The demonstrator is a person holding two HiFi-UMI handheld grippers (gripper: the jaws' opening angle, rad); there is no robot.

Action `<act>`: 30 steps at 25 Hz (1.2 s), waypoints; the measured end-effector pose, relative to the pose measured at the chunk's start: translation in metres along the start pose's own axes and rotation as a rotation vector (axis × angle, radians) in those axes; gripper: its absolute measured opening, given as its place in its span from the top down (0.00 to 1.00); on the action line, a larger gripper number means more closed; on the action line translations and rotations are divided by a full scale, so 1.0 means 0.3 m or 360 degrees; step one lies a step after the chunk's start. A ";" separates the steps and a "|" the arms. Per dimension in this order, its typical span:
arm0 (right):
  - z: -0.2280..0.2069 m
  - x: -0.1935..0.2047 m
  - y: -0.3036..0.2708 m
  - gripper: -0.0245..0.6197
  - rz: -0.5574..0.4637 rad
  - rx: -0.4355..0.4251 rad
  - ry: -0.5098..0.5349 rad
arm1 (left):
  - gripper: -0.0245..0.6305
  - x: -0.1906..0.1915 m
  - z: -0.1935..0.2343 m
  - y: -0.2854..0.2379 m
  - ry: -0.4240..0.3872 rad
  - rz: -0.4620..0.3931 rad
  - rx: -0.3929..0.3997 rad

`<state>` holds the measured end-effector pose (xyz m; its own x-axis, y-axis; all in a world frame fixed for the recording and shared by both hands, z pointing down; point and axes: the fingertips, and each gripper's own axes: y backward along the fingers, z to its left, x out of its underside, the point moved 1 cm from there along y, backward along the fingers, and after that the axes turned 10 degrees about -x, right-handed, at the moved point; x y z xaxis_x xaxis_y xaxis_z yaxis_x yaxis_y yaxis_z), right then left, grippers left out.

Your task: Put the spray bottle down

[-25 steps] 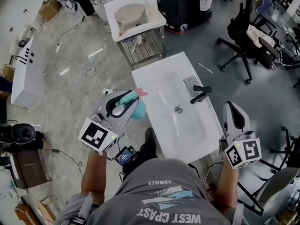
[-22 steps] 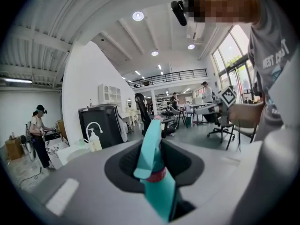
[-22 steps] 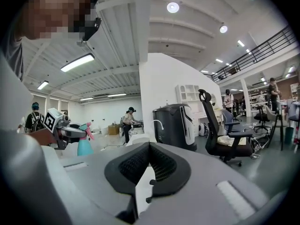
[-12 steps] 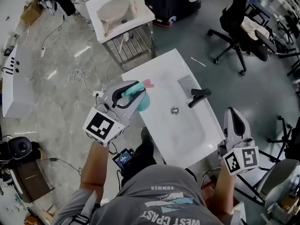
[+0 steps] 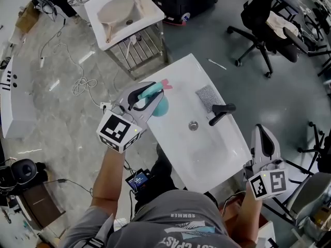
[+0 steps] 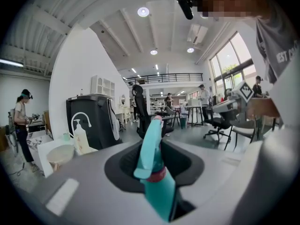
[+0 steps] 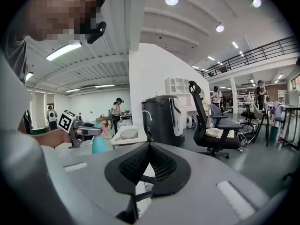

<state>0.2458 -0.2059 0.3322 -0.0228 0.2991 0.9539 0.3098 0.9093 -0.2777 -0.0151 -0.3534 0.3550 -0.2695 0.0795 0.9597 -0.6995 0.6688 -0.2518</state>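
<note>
A teal spray bottle [image 5: 159, 105] with a pink nozzle tip is held in my left gripper [image 5: 150, 94], whose jaws are shut on its neck. It hangs over the left rim of the white washbasin [image 5: 178, 76], near the far corner. In the left gripper view the spray bottle [image 6: 157, 182] stands upright between the jaws. My right gripper [image 5: 263, 137] is off the basin's near right side, jaws together and empty. From the right gripper view, the left gripper [image 7: 79, 131] and the bottle [image 7: 99, 144] show at the left.
The basin carries a black faucet [image 5: 220, 112], a drain [image 5: 193, 125] and a grey pad [image 5: 207, 94]. A second basin on a wire rack [image 5: 124, 9] stands beyond. An office chair [image 5: 264, 19] is at the far right, and cables [image 5: 77, 84] lie on the floor at the left.
My left gripper has carried the spray bottle forward and lower, from beside the basin to over its left rim. The right gripper has drifted slightly down and nearer.
</note>
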 end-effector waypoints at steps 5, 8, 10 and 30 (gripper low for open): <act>-0.026 0.044 -0.017 0.96 0.0036 0.0033 -0.0017 | 0.81 0.041 0.030 -0.097 0.0019 -0.0013 0.0006; -0.031 0.072 -0.032 0.96 0.0064 0.0050 -0.0031 | 0.81 0.065 0.049 -0.145 0.0040 -0.0025 0.0006; -0.033 0.091 -0.048 0.96 0.0081 0.0057 -0.0040 | 0.81 0.081 0.063 -0.179 0.0047 -0.0034 0.0002; -0.138 0.286 -0.098 0.96 0.0257 0.0178 -0.0118 | 0.81 0.232 0.091 -0.573 0.0077 -0.0128 0.0001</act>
<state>0.2741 -0.2191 0.4269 -0.0528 0.4604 0.8861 0.2078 0.8730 -0.4412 0.0682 -0.4830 0.4618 -0.1801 0.0615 0.9817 -0.7180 0.6740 -0.1739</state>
